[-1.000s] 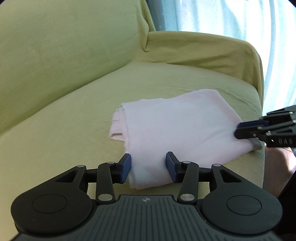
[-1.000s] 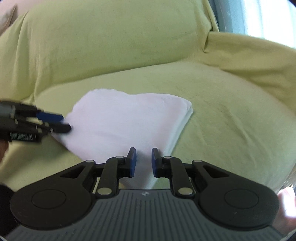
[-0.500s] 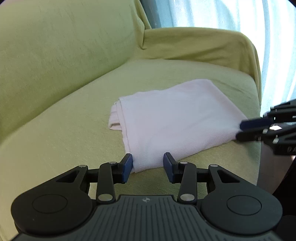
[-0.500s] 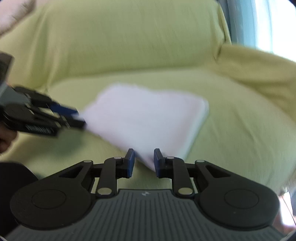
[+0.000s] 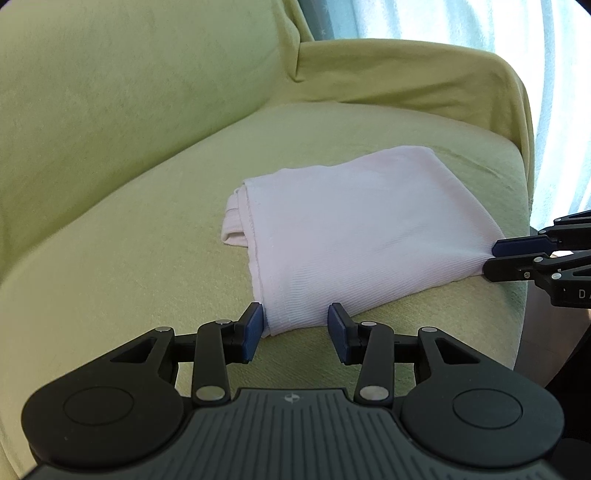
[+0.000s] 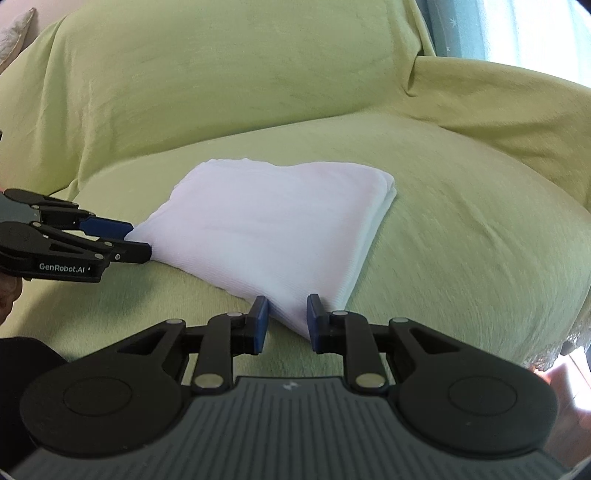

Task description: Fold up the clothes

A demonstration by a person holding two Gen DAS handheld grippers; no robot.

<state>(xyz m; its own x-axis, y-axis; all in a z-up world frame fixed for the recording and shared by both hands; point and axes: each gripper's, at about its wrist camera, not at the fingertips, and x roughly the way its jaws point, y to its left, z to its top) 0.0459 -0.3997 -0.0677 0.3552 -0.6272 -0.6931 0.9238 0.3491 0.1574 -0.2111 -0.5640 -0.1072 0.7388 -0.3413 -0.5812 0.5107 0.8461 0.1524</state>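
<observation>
A folded pale pink garment (image 5: 362, 229) lies flat on the green sofa seat (image 5: 129, 258). My left gripper (image 5: 295, 325) is open, and the garment's near corner sits between its blue pads without being pinched. In the right wrist view the same garment (image 6: 273, 218) looks nearly white. Another of its near corners lies between the fingers of my right gripper (image 6: 286, 319), which is open with a narrower gap. Each gripper also shows in the other's view: the right gripper (image 5: 491, 258) at the garment's right corner, the left gripper (image 6: 138, 242) at its left corner.
The sofa backrest (image 6: 221, 74) rises behind the garment and an armrest (image 5: 424, 74) stands at the far right, with a bright curtain (image 5: 480, 22) beyond it. The seat's front edge drops away just right of the right gripper. Bare cushion (image 6: 461, 221) surrounds the garment.
Both grippers have drawn back toward the garment's corners, so less cloth lies between the fingers. The right gripper's fingers have spread slightly. The garment lies flat as before.
</observation>
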